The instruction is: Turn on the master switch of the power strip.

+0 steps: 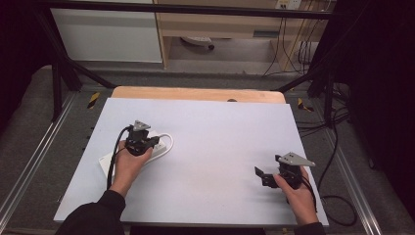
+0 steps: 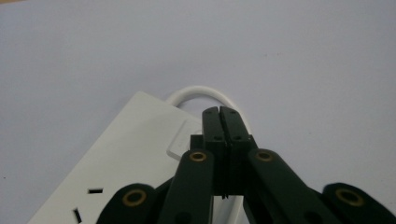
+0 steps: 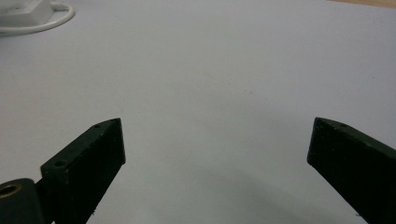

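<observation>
A white power strip lies on the left part of the pale sheet, with a white cable loop at its far end. The strip sticks out from under the person's left hand. My left gripper is shut, jaws pressed flat together with nothing between them, its tips over the strip's end next to a square button; whether they touch the strip I cannot tell. My right gripper rests at the front right, open over bare sheet. The strip lies far off at its upper left.
The sheet covers a wooden tabletop whose back edge shows. Black frame bars stand at the back corners. Loose black cables lie on the floor to the right. Wooden furniture stands behind the table.
</observation>
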A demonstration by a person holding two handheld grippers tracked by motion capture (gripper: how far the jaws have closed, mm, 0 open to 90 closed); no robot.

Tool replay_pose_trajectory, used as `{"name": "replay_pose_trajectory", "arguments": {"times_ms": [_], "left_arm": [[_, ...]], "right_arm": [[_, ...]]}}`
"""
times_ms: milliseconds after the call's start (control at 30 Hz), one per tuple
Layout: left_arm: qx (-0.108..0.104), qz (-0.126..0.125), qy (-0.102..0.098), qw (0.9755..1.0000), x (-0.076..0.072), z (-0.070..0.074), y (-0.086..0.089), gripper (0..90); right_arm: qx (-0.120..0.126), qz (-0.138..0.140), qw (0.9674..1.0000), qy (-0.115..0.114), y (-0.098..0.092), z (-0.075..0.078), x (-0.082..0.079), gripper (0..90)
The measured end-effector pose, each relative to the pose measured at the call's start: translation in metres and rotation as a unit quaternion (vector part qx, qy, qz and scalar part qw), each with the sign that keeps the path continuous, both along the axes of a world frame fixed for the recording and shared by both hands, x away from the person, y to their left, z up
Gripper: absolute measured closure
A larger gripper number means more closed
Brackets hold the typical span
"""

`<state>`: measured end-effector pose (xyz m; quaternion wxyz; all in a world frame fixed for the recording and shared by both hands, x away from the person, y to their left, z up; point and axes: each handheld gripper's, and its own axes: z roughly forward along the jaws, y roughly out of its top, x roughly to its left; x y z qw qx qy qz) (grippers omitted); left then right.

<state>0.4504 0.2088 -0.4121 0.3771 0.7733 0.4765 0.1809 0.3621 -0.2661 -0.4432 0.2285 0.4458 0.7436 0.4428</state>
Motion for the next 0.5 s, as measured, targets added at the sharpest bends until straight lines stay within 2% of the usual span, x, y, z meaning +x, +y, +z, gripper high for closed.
{"name": "replay_pose_trajectory", "arguments": {"times_ms": [233, 400, 500], "left_arm": [[0.011, 0.005, 0.008, 0.9999, 0.0057, -0.0015, 0.0010, 90.0], [0.031, -0.001, 0.014, 0.9994, 0.0091, -0.0012, -0.0009, 90.0], [0.036, 0.002, 0.015, 0.9992, 0.0106, -0.0010, -0.0014, 90.0]], "right_arm": [[0.001, 0.000, 1.0000, 0.000, -0.0001, 0.0003, -0.0003, 4.6], [0.002, 0.000, 1.0000, 0.000, -0.0002, 0.0003, -0.0002, 4.6], [0.002, 0.000, 1.0000, 0.000, -0.0002, 0.0004, -0.0003, 4.5]]}}
